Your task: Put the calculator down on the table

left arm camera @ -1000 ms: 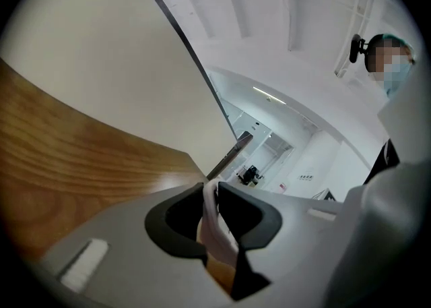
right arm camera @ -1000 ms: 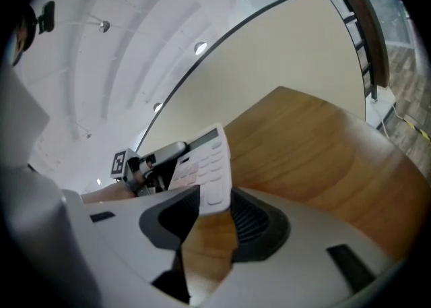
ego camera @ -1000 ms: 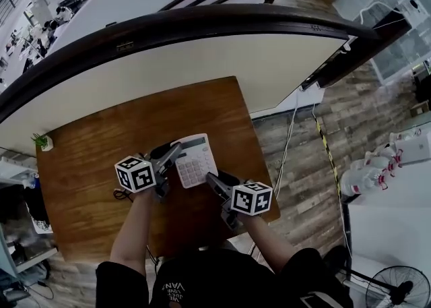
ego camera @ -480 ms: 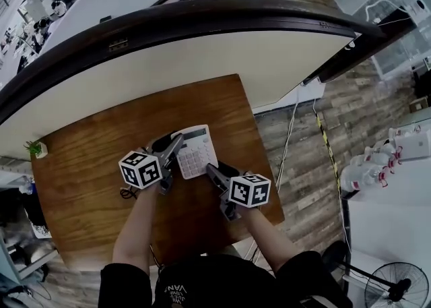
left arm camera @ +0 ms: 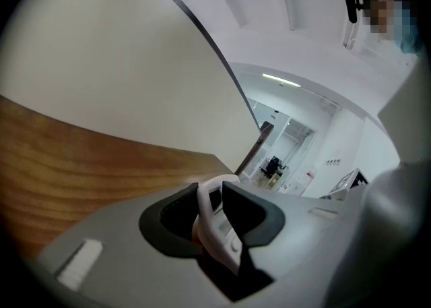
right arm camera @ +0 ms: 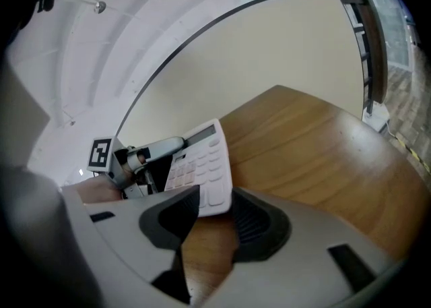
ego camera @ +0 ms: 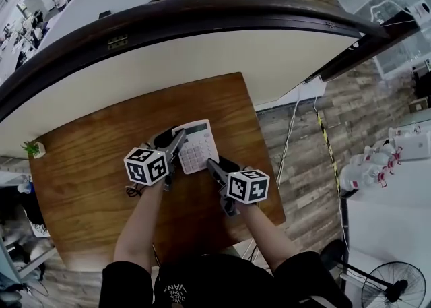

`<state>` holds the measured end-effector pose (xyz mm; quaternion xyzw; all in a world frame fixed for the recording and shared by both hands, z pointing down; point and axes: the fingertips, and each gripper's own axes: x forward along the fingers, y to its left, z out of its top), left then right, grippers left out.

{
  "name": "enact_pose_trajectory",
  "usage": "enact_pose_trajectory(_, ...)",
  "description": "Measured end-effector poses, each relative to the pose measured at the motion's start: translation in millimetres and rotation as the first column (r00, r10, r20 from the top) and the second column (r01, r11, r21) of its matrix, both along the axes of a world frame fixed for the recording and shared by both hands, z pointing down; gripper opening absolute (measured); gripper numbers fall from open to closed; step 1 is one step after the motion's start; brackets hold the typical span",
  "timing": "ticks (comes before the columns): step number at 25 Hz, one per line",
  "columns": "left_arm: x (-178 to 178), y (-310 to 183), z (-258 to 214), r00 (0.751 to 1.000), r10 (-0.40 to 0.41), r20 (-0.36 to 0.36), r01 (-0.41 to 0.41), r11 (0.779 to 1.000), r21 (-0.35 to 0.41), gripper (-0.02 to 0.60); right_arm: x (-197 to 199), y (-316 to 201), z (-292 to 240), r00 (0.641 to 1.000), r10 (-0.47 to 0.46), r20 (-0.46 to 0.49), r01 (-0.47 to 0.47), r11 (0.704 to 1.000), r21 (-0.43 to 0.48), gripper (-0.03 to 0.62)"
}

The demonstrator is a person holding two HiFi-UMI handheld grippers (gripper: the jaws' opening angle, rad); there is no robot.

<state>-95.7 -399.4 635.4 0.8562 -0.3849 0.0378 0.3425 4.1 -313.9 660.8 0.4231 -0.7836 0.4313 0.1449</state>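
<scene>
A white calculator point(ego camera: 196, 145) is face up, low over the brown wooden table point(ego camera: 87, 158). I cannot tell whether it rests on the wood. My left gripper point(ego camera: 176, 146) is at its left side. In the left gripper view the calculator's edge point(left arm camera: 214, 216) stands slanted between the dark pads of that gripper point(left arm camera: 210, 189), whose jaws have just been opening and no longer squeeze it. My right gripper point(ego camera: 213, 165) is at the near right corner. In the right gripper view its jaws point(right arm camera: 215, 199) stand apart over bare wood, with the calculator's corner point(right arm camera: 202, 165) at their tips.
A curved white partition point(ego camera: 202, 50) with a dark rail runs behind the table. A small potted plant point(ego camera: 30, 148) sits at the table's far left corner. The table's right edge drops to plank floor point(ego camera: 303, 165) with cables, and a fan point(ego camera: 397, 286) stands at lower right.
Both grippers and the calculator have shifted a little farther across the table and lower toward the wood. The two marker cubes now sit closer to the calculator.
</scene>
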Motion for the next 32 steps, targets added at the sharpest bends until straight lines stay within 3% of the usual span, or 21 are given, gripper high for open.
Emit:
enact_pose_trajectory(16,1.5,-2.9,11.6,0.988,0.002,0.152,0.0,1.0,-0.014,0.117,-4.8,-1.8,8.7,0.985,-0.053,-0.166,0.055,0.998,0.008,0.143)
enact_pose_trajectory(21,-4.8,-2.4,19.3,0.964,-0.006,0.265,0.006,1.0,0.002,0.14,-6.1,-3.5,8.0,0.97,-0.075,-0.23,0.086,0.995,0.04,0.143)
enact_pose_trajectory(32,-12.2,1.6,16.3,0.95,-0.046,0.31,0.037,0.999,0.035,0.141,4.9,3.2,-5.5,0.974,-0.046,-0.223,0.066,0.995,0.079,0.143)
